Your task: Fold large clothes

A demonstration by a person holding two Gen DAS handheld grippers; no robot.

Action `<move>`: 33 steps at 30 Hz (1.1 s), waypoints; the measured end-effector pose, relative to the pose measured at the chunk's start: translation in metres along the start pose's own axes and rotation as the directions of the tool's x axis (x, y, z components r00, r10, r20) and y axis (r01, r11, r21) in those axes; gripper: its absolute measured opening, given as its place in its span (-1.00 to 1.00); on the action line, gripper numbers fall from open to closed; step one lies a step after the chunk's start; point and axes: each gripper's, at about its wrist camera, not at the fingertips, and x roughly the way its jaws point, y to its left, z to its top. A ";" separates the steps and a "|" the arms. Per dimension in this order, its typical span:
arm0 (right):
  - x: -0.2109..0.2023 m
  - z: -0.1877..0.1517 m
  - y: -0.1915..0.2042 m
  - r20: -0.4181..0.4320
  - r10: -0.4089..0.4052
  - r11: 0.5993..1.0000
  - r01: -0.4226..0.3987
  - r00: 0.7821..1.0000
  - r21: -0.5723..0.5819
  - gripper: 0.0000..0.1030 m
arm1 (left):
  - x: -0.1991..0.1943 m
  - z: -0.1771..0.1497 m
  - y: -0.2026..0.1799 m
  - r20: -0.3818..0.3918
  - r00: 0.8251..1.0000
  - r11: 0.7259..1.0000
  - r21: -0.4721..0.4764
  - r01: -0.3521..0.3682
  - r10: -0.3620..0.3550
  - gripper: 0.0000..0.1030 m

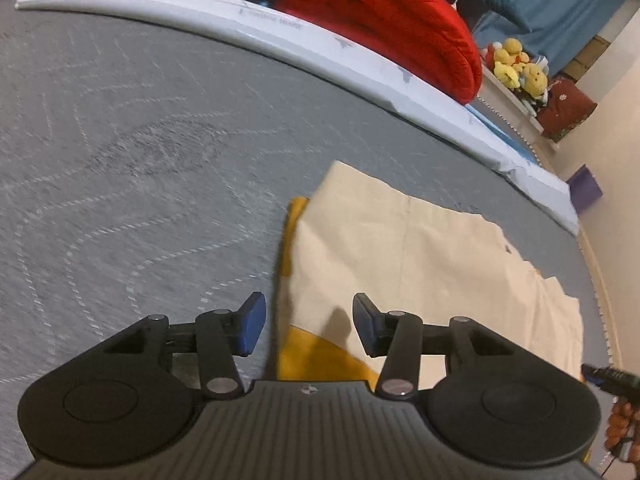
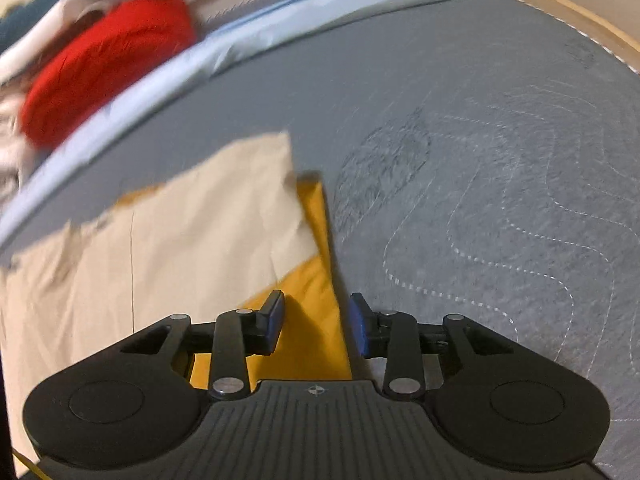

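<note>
The soft, light cream-and-mustard cloth garment lies flat on the grey quilted mattress, best pinched at its mustard edge, over which the left gripper and right gripper hover spread and empty.

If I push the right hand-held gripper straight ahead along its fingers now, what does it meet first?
Most likely the mustard-yellow cloth: the open right hand-held gripper points along that strip, at its edge beside the grey mattress. The cream layer lies just to the left. Depth is unclear.
</note>
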 end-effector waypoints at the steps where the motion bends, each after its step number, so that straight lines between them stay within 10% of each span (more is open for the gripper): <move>1: 0.001 -0.003 0.003 -0.006 0.001 1.000 -0.001 1.000 -0.017 -0.29 | 0.003 -0.001 -0.002 -0.004 1.000 1.000 -0.003 0.005 -0.005 0.01; 4: -0.002 -0.005 0.012 -0.002 0.008 0.999 -0.008 1.000 -0.045 -0.66 | 0.009 -0.004 -0.007 -0.006 1.000 1.000 0.021 -0.021 0.021 -0.12; 6: -0.006 -0.006 0.017 0.007 0.006 0.997 -0.005 1.000 -0.071 -0.89 | 0.011 -0.005 -0.008 -0.012 1.000 0.999 0.034 -0.019 0.019 -0.93; 15: -0.062 0.012 0.024 0.374 0.051 0.998 -0.062 0.926 0.017 -0.99 | -0.032 0.007 -0.028 0.276 0.961 0.998 0.056 0.004 -0.019 -0.95; 19: -0.022 0.009 0.024 0.215 -0.067 0.997 0.058 0.974 0.047 -0.81 | -0.015 0.006 -0.028 0.182 0.981 0.996 0.046 -0.076 0.066 -0.78; 22: -0.030 0.005 0.025 0.238 -0.132 0.991 0.121 0.962 0.060 -0.77 | -0.028 0.001 -0.040 0.227 0.972 0.985 0.144 -0.100 0.065 -0.75; 27: -0.044 -0.015 0.046 0.214 -0.011 0.987 0.046 0.977 -0.157 -0.63 | -0.016 -0.027 -0.063 0.030 0.994 0.944 0.319 0.086 -0.101 -0.63; 31: -0.003 -0.042 0.043 -0.045 -0.093 0.963 0.078 0.995 -0.258 -0.62 | 0.027 -0.051 -0.057 -0.109 0.981 0.903 0.417 -0.101 0.160 -0.52; 33: -0.007 -0.047 0.044 -0.022 -0.115 0.949 0.104 0.993 -0.297 -0.62 | 0.029 -0.049 -0.043 -0.122 0.964 0.919 0.350 -0.182 0.237 -0.53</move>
